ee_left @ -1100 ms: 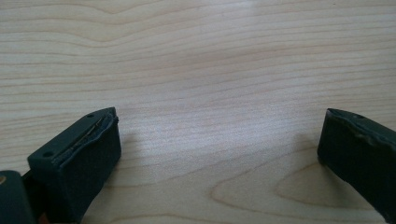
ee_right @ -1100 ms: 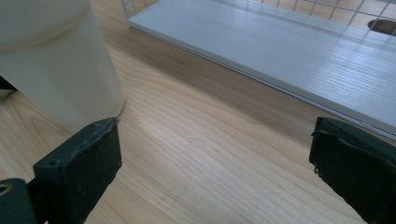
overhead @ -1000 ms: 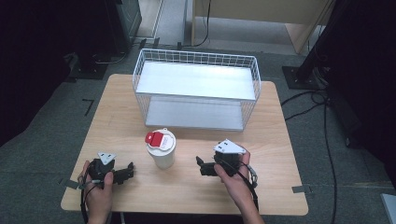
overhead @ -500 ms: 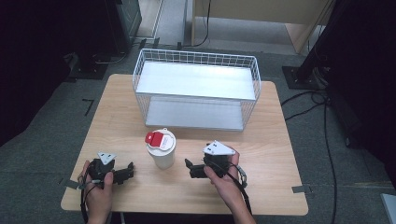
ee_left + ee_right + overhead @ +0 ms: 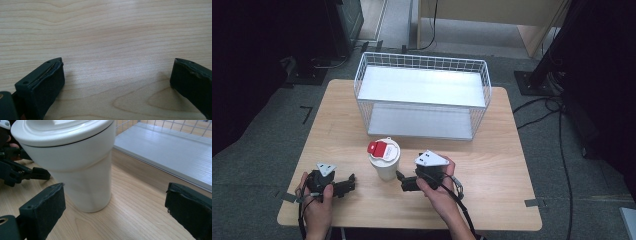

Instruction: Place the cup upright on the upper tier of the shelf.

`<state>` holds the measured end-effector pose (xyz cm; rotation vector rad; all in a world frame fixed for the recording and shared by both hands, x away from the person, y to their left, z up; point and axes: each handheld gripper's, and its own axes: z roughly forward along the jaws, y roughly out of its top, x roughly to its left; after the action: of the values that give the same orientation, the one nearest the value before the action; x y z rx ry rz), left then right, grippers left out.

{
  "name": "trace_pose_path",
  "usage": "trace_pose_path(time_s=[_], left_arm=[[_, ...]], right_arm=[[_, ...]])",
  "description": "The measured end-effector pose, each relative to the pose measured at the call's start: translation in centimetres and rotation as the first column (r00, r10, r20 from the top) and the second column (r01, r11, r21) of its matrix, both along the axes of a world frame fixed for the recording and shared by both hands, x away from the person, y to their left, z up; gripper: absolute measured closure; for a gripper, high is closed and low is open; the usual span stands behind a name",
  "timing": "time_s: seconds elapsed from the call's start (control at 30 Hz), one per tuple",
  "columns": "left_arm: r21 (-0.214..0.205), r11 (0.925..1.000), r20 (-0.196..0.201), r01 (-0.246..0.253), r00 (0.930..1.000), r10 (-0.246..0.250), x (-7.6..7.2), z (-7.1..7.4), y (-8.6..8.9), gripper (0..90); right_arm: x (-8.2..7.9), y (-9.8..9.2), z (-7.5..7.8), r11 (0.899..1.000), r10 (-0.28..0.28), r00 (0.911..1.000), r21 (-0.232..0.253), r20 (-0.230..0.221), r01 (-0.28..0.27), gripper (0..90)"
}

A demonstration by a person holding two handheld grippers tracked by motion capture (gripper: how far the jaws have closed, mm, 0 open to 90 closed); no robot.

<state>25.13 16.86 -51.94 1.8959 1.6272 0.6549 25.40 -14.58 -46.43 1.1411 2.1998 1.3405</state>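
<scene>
A white cup (image 5: pixel 384 160) with a white lid and a red tab stands upright on the wooden table (image 5: pixel 492 160), in front of the wire basket. My right gripper (image 5: pixel 400 180) is open and points left at the cup's base, its tips just short of it. In the right gripper view the cup (image 5: pixel 75 167) stands ahead and to the left, near the left jaw, nothing gripped. My left gripper (image 5: pixel 350 181) rests low on the table to the cup's left, open. In the left gripper view its jaws stand wide over bare wood (image 5: pixel 115 50).
A white wire basket (image 5: pixel 422 95) with a white shelf and floor stands at the back middle of the table; its floor (image 5: pixel 170 147) lies behind the cup in the right gripper view. The other gripper (image 5: pixel 17 172) shows at the left there. Cables and stands lie on the floor around.
My right gripper has moved left toward the cup, from about a hand's width away to just beside its base. The left gripper has stayed put.
</scene>
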Motion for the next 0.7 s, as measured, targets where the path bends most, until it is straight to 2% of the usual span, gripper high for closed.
trace_pose_path(time_s=[0.5,0.7], left_arm=[[-0.001,1.0000,0.001,-0.001,1.0000,0.001,0.0,0.0,0.0,0.0],[-0.001,1.0000,0.001,-0.001,1.0000,0.001,0.0,0.0,0.0,0.0]], right_arm=[[0.1,2.8,-0.5,0.998,0.061,0.9982,0.008,0.000,-0.061,4.7],[0.5,4.1,-0.8,0.998,0.064,0.9979,0.011,0.001,-0.064,4.7]])
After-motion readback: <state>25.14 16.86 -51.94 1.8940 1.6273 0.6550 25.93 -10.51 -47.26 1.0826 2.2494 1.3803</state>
